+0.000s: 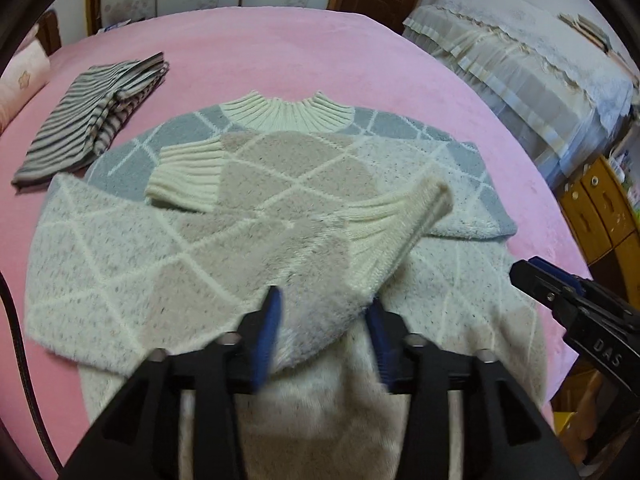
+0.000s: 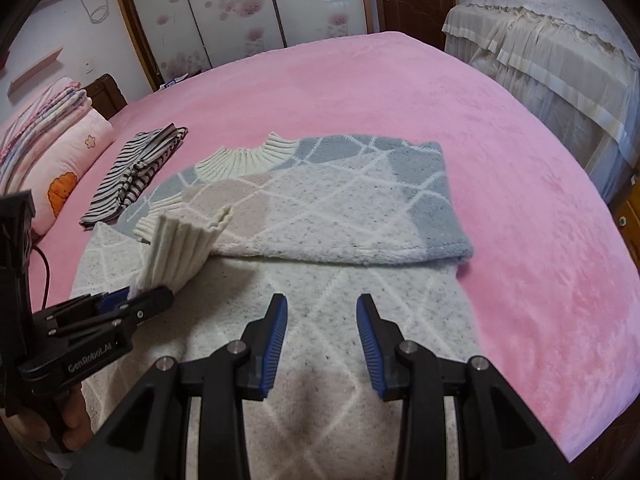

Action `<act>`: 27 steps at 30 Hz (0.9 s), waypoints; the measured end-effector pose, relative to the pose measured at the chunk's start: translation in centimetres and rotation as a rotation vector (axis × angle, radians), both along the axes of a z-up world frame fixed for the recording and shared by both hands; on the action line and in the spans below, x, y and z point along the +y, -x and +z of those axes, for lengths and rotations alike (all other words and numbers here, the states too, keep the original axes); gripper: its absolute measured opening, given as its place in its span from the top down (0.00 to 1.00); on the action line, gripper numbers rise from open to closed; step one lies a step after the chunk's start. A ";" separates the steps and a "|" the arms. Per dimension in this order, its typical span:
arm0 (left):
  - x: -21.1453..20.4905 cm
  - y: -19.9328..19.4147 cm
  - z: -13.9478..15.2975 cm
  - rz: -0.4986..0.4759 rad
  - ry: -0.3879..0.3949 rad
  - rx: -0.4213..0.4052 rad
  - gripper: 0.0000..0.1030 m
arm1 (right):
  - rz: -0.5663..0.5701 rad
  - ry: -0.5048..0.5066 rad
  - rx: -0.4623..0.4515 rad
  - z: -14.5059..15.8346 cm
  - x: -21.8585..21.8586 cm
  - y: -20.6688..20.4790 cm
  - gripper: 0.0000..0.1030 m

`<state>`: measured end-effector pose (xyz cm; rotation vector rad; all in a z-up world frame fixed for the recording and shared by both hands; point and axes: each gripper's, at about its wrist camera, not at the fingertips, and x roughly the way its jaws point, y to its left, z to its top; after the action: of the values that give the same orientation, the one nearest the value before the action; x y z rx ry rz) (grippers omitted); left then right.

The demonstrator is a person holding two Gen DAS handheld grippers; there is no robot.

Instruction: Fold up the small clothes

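Item: fuzzy cream, beige and grey diamond-patterned sweater [image 2: 320, 216], spread on pink bed [image 2: 500, 168]. Left tongs [image 1: 324, 304], jaws apart, straddle its ribbed-cuffed sleeve [image 1: 384, 232], pads not pressing. Right tongs [image 2: 322, 308], jaws apart, empty, above near hem. Folded striped garment [image 1: 88, 120] far left.

Both handheld tools are showing matte black plastic frames: the left gripper [image 2: 132, 294] is carrying white "GenRoboAI" lettering, the right gripper [image 2: 322, 312] is wearing ribbed blue pads [image 2: 276, 344] and silver pivot screws [image 2: 237, 346]. A dark cable [image 2: 45, 276] is trailing at far left.
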<state>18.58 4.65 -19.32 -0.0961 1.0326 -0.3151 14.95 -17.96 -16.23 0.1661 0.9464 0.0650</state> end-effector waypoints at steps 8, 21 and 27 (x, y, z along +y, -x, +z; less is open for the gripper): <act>2.4 3.9 1.5 0.014 -0.018 -0.050 0.35 | 0.043 -0.077 0.005 0.3 0.7 -0.4 0.65; 13.9 6.8 -1.1 0.330 -0.209 -0.043 0.35 | 0.099 -0.217 0.149 -4.3 1.8 -3.0 0.59; 17.5 5.7 -2.7 0.461 -0.154 0.005 0.35 | 0.112 -0.214 0.169 -5.8 2.8 -5.3 0.59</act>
<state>12.91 22.19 -22.00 -0.1919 1.0042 0.1834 20.24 -15.18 -22.04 0.3203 1.1165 0.2592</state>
